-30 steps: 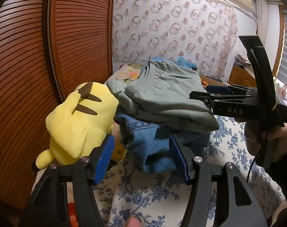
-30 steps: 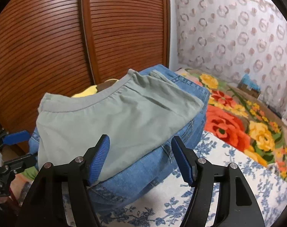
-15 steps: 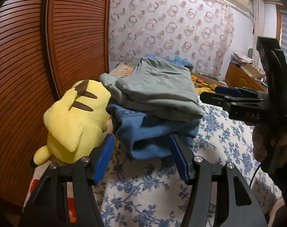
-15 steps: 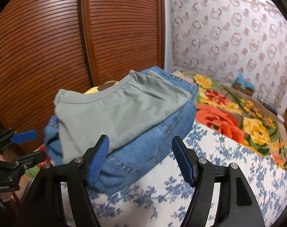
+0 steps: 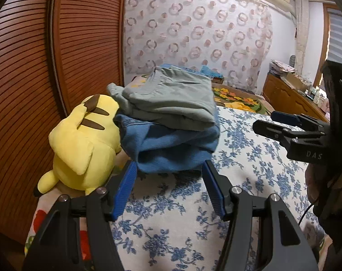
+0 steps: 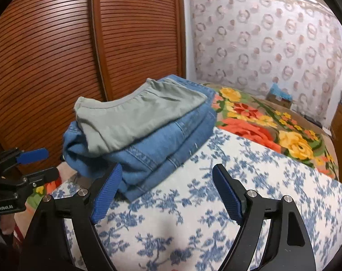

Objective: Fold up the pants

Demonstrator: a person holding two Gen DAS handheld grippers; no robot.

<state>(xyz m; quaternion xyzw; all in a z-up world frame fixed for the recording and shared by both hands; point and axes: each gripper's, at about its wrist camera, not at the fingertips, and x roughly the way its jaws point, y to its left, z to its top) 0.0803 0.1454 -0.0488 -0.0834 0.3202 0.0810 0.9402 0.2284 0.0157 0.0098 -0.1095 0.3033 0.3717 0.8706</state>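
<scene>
Here, a folded stack of clothing sits on a bed whose white sheet [image 5: 250, 149] is printed with blue flowers. On top lie folded grey-green pants [image 5: 171, 99], resting flat on folded blue jeans [image 5: 171, 149] underneath. My left gripper [image 5: 168, 187] is spread wide and holds nothing; its blue-padded fingers [image 5: 123, 189] sit just short of the near edge of the jeans, apart from the cloth. My right gripper [image 6: 166, 192] is likewise released and empty, and whether its left finger touches the corner of the jeans I cannot tell. A yellow plush toy [image 5: 82, 144] with brown stripes on its back lies just beside the stack, pressed against it on the side nearest the brown slatted wardrobe doors [image 5: 35, 79]. Beyond the stack, a bright floral blanket [image 6: 272, 126] in red, yellow and green covers the far part of the bed, with a patterned curtain [image 6: 272, 45] behind it.
</scene>
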